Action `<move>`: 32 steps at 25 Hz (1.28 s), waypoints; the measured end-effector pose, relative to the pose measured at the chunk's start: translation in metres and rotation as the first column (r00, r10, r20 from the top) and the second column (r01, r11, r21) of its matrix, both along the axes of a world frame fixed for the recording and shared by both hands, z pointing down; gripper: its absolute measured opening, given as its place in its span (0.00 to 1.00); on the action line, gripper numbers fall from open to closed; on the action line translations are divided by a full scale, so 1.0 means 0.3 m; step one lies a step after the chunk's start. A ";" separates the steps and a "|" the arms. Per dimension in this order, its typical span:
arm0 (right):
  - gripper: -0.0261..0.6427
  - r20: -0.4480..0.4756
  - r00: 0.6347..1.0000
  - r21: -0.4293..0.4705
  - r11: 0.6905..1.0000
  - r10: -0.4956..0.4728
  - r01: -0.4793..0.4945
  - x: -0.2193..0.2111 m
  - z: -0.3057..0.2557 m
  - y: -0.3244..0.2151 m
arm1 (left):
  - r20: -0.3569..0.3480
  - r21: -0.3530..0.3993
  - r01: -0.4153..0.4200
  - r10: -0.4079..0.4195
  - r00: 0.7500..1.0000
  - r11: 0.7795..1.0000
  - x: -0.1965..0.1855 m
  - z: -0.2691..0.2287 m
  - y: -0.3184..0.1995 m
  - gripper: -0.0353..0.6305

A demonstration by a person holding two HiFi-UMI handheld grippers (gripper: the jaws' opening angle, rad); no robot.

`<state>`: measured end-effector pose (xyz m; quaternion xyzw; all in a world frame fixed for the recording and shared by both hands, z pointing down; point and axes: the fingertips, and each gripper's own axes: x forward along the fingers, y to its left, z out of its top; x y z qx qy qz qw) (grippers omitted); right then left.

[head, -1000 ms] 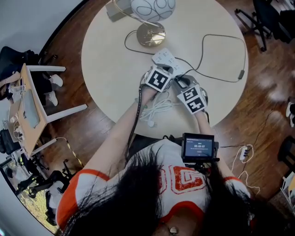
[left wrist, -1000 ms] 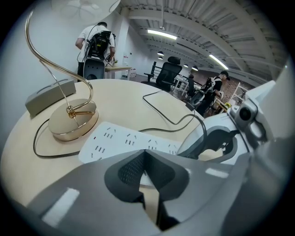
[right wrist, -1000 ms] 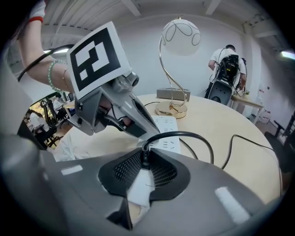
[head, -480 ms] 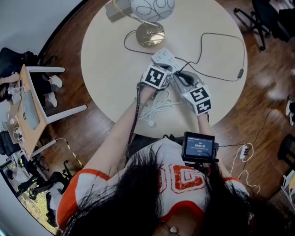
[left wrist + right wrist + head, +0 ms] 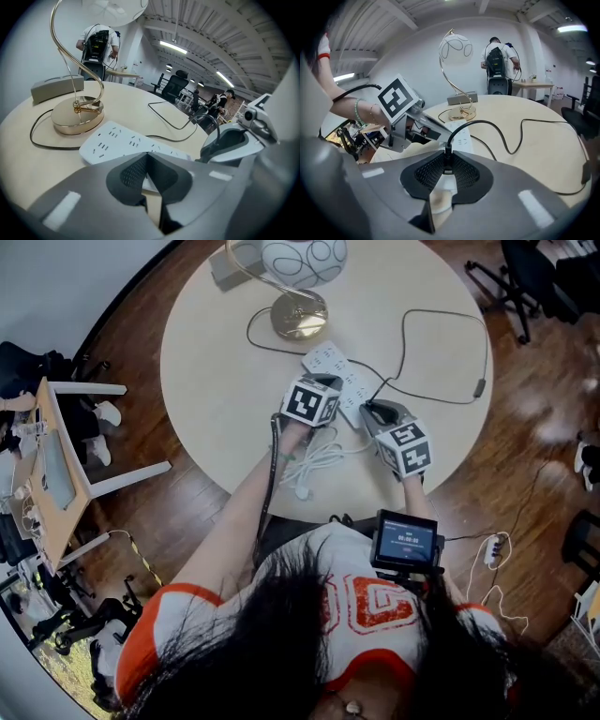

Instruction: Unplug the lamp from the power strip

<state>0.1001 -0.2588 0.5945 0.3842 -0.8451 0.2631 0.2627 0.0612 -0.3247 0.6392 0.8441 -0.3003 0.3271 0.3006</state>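
The lamp (image 5: 298,292) has a gold base, a curved stem and a white globe, and stands at the far side of the round table (image 5: 216,381). In front of its base lies the white power strip (image 5: 336,369). My left gripper (image 5: 329,382) is shut, its tips down on the strip's near end (image 5: 122,143). My right gripper (image 5: 368,412) is just right of the strip, shut on the lamp's black plug (image 5: 447,161). The plug's cord (image 5: 506,140) arches out of the jaws and loops across the table. The plug's prongs are hidden between the pads.
A grey box (image 5: 225,268) lies behind the lamp. The cord's in-line switch (image 5: 479,387) rests near the right rim. A bundle of white cable (image 5: 314,460) lies by the near edge. Office chairs (image 5: 525,277) and a wooden stool (image 5: 66,456) stand around the table.
My right gripper has drawn back to the right, away from the power strip, with the plug in it. The left gripper has stayed on the strip.
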 end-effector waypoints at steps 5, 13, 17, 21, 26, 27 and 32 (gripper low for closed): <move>0.15 -0.061 0.998 -0.022 1.000 -0.021 0.020 0.005 0.036 0.036 | -0.031 -0.025 -0.012 0.011 0.999 1.000 -0.004 -0.002 0.051 0.05; 0.28 -0.026 0.996 0.017 0.997 0.081 -0.081 0.044 -0.005 0.041 | -0.136 0.001 0.010 -0.010 0.991 1.000 -0.006 -0.097 0.098 0.05; 0.18 0.072 0.976 0.076 0.975 0.205 -0.210 0.092 -0.082 0.030 | -0.203 0.043 0.048 -0.038 0.978 0.998 -0.021 -0.177 0.100 0.05; 0.07 0.146 0.956 0.131 0.953 0.254 -0.274 0.088 -0.151 0.036 | -0.267 0.086 0.081 -0.055 0.962 0.993 -0.052 -0.261 0.131 0.05; 0.04 0.163 0.947 0.187 0.934 0.275 -0.304 0.050 -0.198 0.057 | -0.355 0.135 0.129 -0.074 0.932 0.982 -0.105 -0.362 0.182 0.05; 0.04 0.161 0.949 0.203 0.932 0.269 -0.299 0.035 -0.210 0.067 | -0.372 0.148 0.140 -0.076 0.925 0.979 -0.118 -0.386 0.194 0.05; 0.04 0.174 0.956 0.256 0.927 0.236 -0.275 -0.063 -0.266 0.149 | -0.454 0.216 0.194 -0.077 0.887 0.957 -0.211 -0.486 0.276 0.05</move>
